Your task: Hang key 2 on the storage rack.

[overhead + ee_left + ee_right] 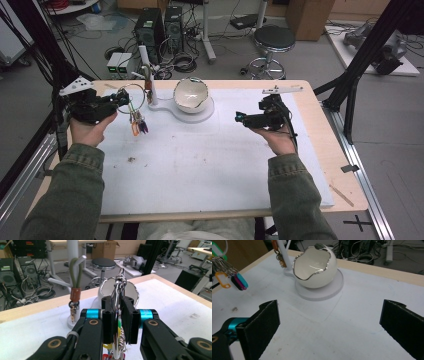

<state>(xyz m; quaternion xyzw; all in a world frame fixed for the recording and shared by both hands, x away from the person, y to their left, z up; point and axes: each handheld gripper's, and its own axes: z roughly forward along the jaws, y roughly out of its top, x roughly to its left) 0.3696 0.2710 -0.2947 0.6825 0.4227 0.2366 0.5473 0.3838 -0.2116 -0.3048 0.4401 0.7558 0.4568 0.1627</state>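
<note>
high view showed the key ring point(132, 98) up in the air over the left part of the white mat point(210, 165), held by your left gripper point(121, 98). little coloured tags point(137, 125) hung down from the ring. left gripper view showed the two black jaws pressed tight on the metal ring point(118, 293), with the tags point(117, 340) dangling under them. just beside the ring stood a white post point(151, 87) with a green loop point(75, 271) and a brown band on it. next to the post sat a white egg-shaped bowl point(190, 94) on a round white base point(200, 114). your right gripper point(240, 118) was well apart from the ring, over the right part of the mat. right gripper view showed its jaws spread wide with nothing between them, pointing at the bowl point(315, 266).
</note>
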